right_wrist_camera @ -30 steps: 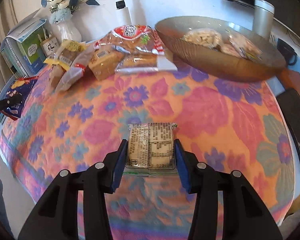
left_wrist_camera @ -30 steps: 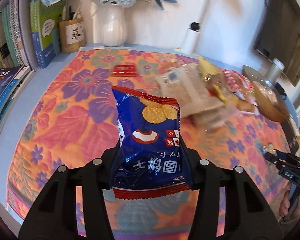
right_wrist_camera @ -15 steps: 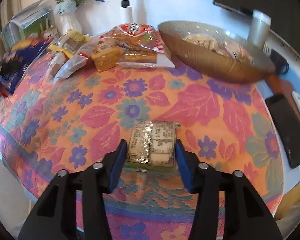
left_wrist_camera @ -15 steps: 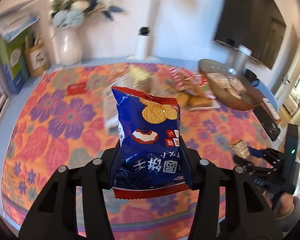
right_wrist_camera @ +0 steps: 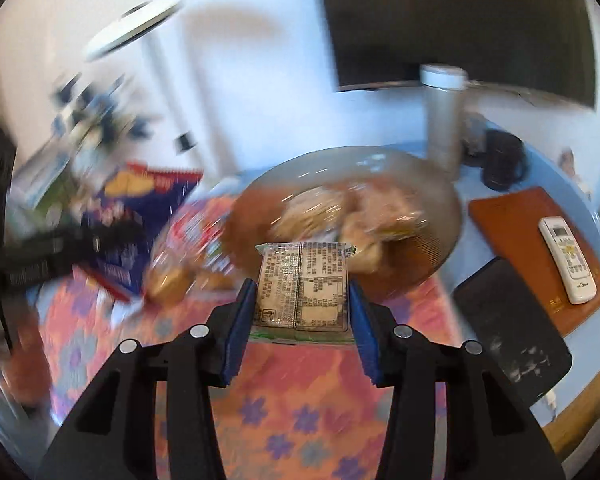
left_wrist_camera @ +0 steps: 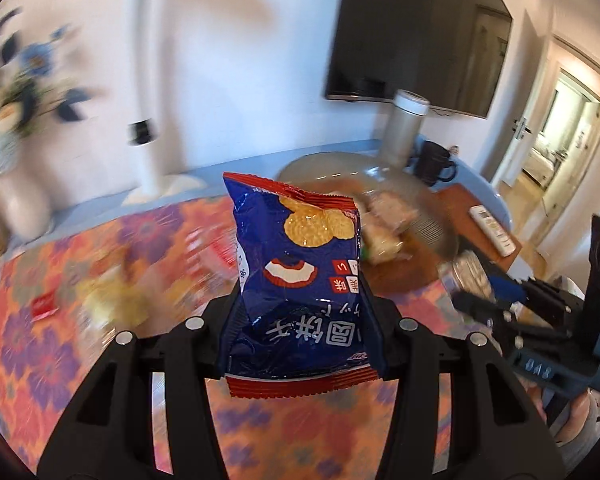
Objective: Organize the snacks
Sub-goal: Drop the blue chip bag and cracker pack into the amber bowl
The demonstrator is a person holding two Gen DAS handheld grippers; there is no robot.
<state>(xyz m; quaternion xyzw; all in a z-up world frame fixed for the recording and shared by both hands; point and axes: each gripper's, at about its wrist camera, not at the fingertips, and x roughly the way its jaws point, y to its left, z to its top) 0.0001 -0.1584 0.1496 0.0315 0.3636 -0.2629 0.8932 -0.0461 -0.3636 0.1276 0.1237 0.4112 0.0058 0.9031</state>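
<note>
The left claw is gripping a blue bag, holding it upright above the worktop. The right claw is clamping a small packet just before the bowl of snacks.

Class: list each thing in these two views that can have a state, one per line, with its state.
Left gripper: shut on blue bag, held off the table.
Right gripper: shut on clear packet, held up.
Bowl: holds snacks.
Flask: upright, capped.
Remote: flat on brown mat.
</note>
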